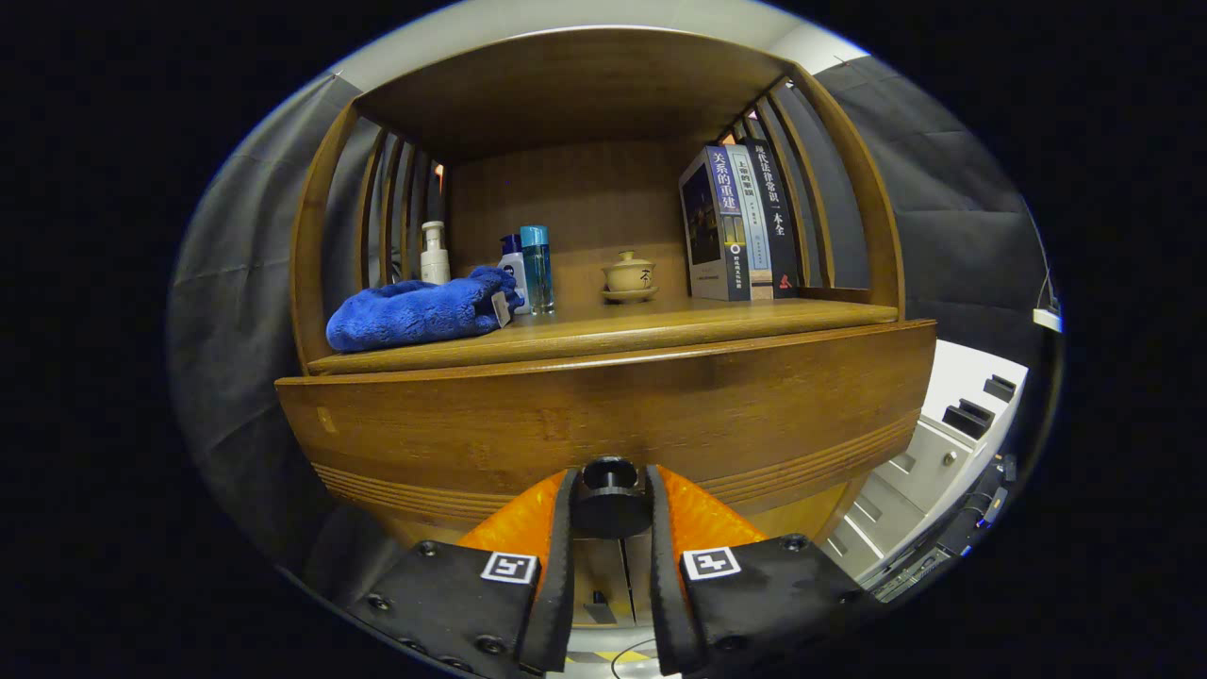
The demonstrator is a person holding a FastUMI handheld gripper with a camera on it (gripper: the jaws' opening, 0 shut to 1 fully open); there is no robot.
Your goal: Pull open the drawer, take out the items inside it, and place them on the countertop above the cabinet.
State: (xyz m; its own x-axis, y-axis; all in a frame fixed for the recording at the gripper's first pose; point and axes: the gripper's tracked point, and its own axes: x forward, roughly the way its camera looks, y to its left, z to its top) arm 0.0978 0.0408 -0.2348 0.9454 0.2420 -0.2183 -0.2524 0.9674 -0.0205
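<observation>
Two fingers of the gripper (pixel 609 509) sit on each side of the round dark knob (pixel 608 498) on the brown wooden drawer front (pixel 603 415). The fingers are close together and both look to press on the knob, so the gripper holds it.

The drawer front seems to stick out a little from the wooden cabinet (pixel 603 104), but I cannot tell how far it is open. I cannot see inside the drawer, so what is in it is hidden.

On the countertop (pixel 613 325) above the drawer lie a fluffy blue cloth (pixel 415 311), a white pump bottle (pixel 435 253), a clear blue bottle (pixel 537 269), a small tan lidded teacup (pixel 629 275) and some standing books (pixel 740 222).

I think the job is just at the start. Pulling the drawer open comes first. Then the things inside must be lifted out and set on the countertop.
</observation>
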